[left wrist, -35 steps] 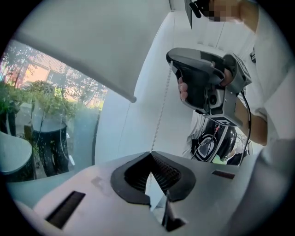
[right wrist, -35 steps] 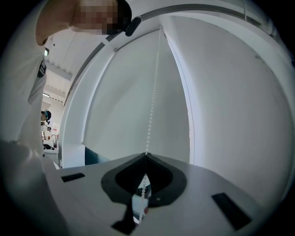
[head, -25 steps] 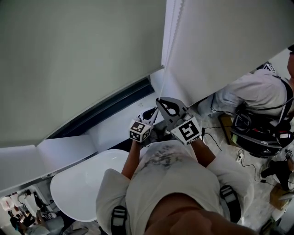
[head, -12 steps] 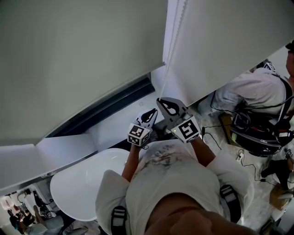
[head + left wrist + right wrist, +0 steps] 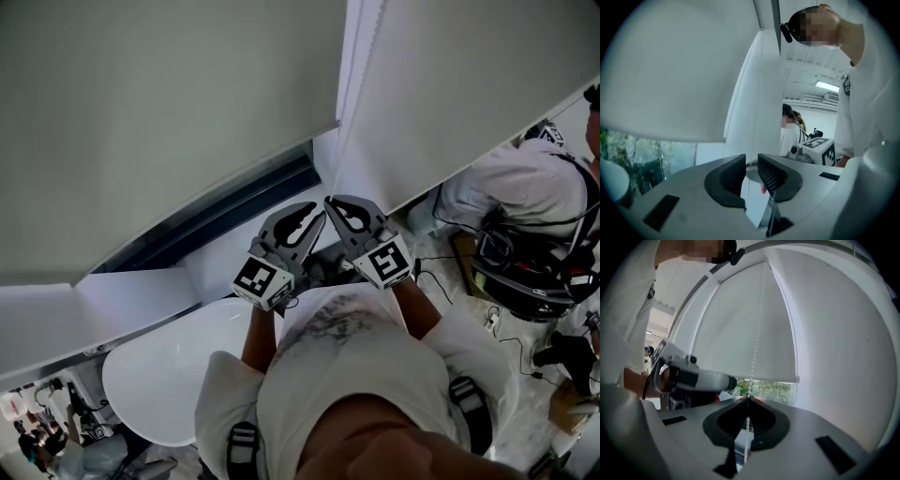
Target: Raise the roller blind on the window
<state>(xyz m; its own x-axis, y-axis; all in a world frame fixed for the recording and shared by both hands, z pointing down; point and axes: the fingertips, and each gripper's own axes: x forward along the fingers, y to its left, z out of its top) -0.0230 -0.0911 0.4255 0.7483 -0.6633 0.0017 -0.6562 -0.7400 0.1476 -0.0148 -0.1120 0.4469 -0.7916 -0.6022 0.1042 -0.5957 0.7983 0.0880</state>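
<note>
The grey roller blind [image 5: 169, 122] hangs over the window; a dark strip of glass [image 5: 225, 211] shows under its bottom edge. In the right gripper view the blind [image 5: 736, 329] ends above a band of greenery [image 5: 764, 389]. The white bead chain [image 5: 757, 324] runs down its right side into my right gripper [image 5: 748, 400], which is shut on the chain. In the head view the right gripper [image 5: 331, 202] points up at the window frame. My left gripper [image 5: 310, 214] is right beside it, its jaws a narrow gap apart [image 5: 751, 165] with nothing between them.
A white round table [image 5: 159, 375] stands below the sill [image 5: 141, 300]. A second white blind [image 5: 459, 94] hangs to the right. A person in a white shirt [image 5: 525, 187] crouches at the right among black gear and cables [image 5: 525, 272].
My left gripper has risen and come forward, its jaws now beside the right gripper's. The right gripper has stayed on the chain and has barely moved.
</note>
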